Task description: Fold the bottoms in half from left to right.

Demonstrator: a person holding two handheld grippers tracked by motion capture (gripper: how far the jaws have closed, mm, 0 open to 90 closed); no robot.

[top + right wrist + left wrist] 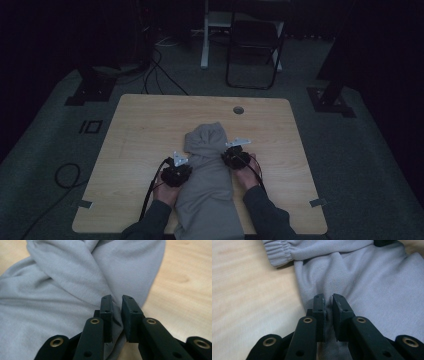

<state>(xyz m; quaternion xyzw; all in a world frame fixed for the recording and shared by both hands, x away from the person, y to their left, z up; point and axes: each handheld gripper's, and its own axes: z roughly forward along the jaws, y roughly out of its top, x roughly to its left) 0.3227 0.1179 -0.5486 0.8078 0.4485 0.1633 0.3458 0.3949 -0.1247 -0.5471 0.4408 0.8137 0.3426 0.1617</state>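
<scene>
— Where is the grey hoodie?
— Flat on the bench, between both tongs, hood end beyond them.
— And the left tongs?
— Clenched on a fold at the hoodie's left edge.
— The right tongs?
— Likewise pinching a ridge of fabric at the right edge.

Location, as I see it from my station: a dim recording lab or studio. Evidence: one light wooden table with rounded corners and a round cable hole, standing on grey carpet floor; black metal stand feet to either side of it; loose black cables trailing across the floor; one black folding chair; a white desk leg; dark walls all round.
</scene>
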